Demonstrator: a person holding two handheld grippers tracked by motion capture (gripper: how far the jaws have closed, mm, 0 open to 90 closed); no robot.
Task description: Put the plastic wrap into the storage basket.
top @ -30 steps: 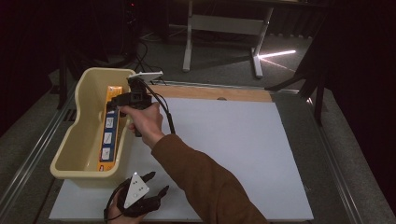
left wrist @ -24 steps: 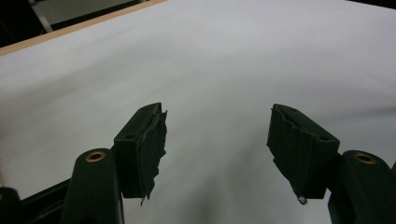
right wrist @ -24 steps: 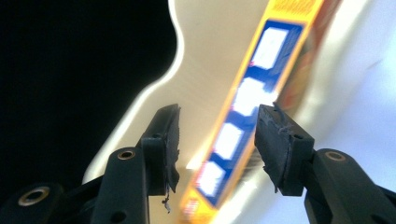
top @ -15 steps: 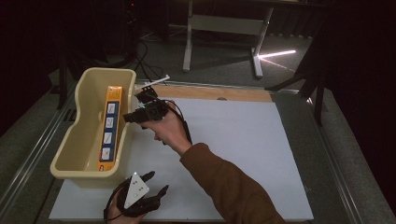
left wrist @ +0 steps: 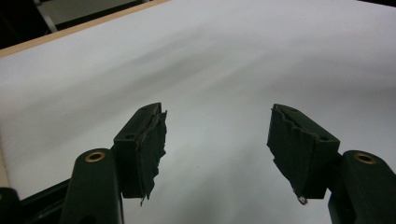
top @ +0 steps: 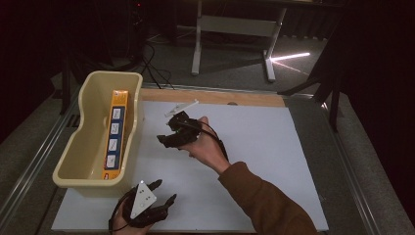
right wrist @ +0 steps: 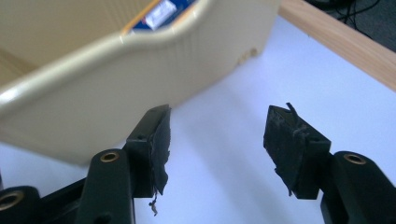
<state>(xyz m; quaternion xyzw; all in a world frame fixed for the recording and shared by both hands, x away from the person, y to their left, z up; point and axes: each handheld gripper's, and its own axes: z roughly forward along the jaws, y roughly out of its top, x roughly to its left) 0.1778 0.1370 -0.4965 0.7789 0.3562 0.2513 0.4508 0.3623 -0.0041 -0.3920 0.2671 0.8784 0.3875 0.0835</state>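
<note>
White board (top: 274,147), dark room

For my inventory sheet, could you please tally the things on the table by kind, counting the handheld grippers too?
Cream plastic bin: 1
Orange and blue box lying in the bin: 1
White sheet covering the tabletop: 1
Handheld grippers: 2, the left gripper and the right gripper, both open with nothing between the jaws
Total: 5

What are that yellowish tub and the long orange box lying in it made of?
The tub looks like moulded plastic: cream, smooth, slightly glossy, with rounded rim and corners. The box seems printed cardboard or a card-backed pack: flat orange face with small white panels; too blurred to be sure.
</note>
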